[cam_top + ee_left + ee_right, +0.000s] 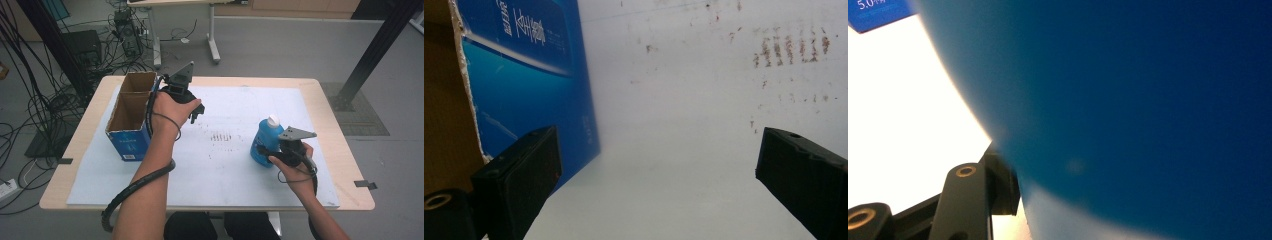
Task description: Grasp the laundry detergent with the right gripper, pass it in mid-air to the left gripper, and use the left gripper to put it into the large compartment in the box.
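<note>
A blue bottle (264, 138) with a white cap stands on the white mat at the right. My right gripper (266, 152) is shut on its lower body; in the right gripper view the blue bottle (1128, 100) looms close and one black jaw presses its left side. An open cardboard box (131, 107) with blue sides stands at the mat's left. My left gripper (196, 114) hangs just right of the box, open, nothing between its jaws. In the left gripper view the box's blue wall (529, 85) is beside the left jaw, the stained mat (704, 100) beyond.
The white mat (225, 170) covers most of the wooden table (345, 150). Brown marks (220, 136) stain the mat's middle. Cables and a desk leg lie on the floor behind the table. A dark post stands at the far right.
</note>
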### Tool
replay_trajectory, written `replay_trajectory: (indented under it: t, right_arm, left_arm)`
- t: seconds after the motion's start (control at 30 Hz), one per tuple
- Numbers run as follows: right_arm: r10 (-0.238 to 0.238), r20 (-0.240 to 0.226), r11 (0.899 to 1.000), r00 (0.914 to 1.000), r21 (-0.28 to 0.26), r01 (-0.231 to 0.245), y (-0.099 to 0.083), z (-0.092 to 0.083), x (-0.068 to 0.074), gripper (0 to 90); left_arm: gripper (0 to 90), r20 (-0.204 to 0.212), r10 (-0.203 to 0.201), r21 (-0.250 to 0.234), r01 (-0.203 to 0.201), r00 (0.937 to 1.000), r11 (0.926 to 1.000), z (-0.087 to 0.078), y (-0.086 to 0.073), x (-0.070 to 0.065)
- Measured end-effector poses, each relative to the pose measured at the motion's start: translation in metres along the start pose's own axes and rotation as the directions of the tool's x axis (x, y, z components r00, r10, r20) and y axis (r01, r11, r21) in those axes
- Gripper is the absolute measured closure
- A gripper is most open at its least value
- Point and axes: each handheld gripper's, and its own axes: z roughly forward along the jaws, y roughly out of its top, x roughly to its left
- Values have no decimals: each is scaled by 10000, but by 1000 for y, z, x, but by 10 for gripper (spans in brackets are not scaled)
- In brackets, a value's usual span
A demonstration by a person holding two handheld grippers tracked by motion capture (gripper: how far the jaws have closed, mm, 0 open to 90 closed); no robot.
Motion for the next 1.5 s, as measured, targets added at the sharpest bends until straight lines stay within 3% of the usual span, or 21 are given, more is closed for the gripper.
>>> replay_trajectory:
  t: [1.5]
  right_arm:
    - [-35, -49, 10000, 10000, -29, 35, 0, 0, -1, 415]
  left_arm:
    - [49, 40, 112, -216, -111, 9999, 9997, -7, -1, -2]
